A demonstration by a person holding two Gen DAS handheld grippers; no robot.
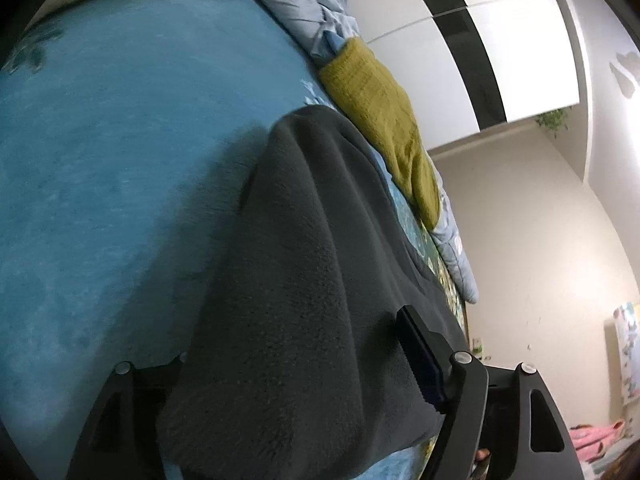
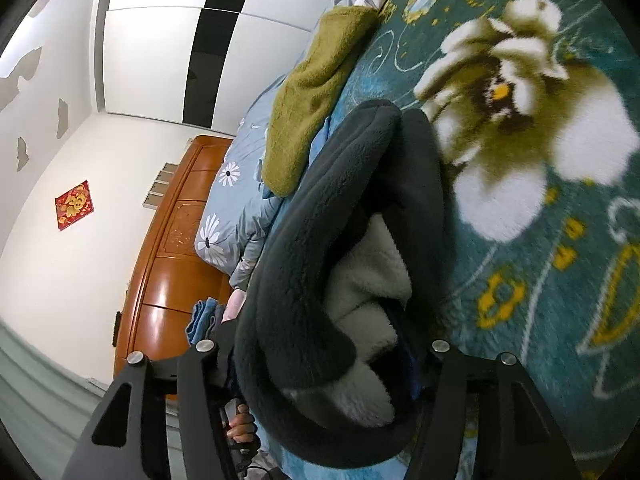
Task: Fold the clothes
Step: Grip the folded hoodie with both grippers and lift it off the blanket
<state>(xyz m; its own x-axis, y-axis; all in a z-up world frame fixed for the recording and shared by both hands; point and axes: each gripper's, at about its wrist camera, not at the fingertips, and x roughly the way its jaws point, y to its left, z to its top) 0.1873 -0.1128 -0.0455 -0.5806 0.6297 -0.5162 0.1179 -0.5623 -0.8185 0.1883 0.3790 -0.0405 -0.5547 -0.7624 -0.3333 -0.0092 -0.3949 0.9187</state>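
A dark grey fleece garment point(image 1: 304, 264) lies on a teal floral blanket point(image 1: 104, 160). My left gripper point(image 1: 288, 372) is shut on the grey fleece garment, whose cloth drapes over the fingers; only the right finger point(image 1: 424, 356) shows. In the right wrist view the same garment point(image 2: 304, 280) is bunched, its white fuzzy lining point(image 2: 368, 280) showing. My right gripper point(image 2: 320, 364) is shut on that bunched edge, held just above the blanket point(image 2: 540, 240).
An olive green knitted garment point(image 1: 384, 120) point(image 2: 312, 96) lies beyond the grey one on a light blue floral duvet point(image 2: 236, 208). A wooden headboard point(image 2: 176, 264) and white walls stand beyond the bed. A hand holding the other gripper's handle point(image 2: 240, 424) shows low.
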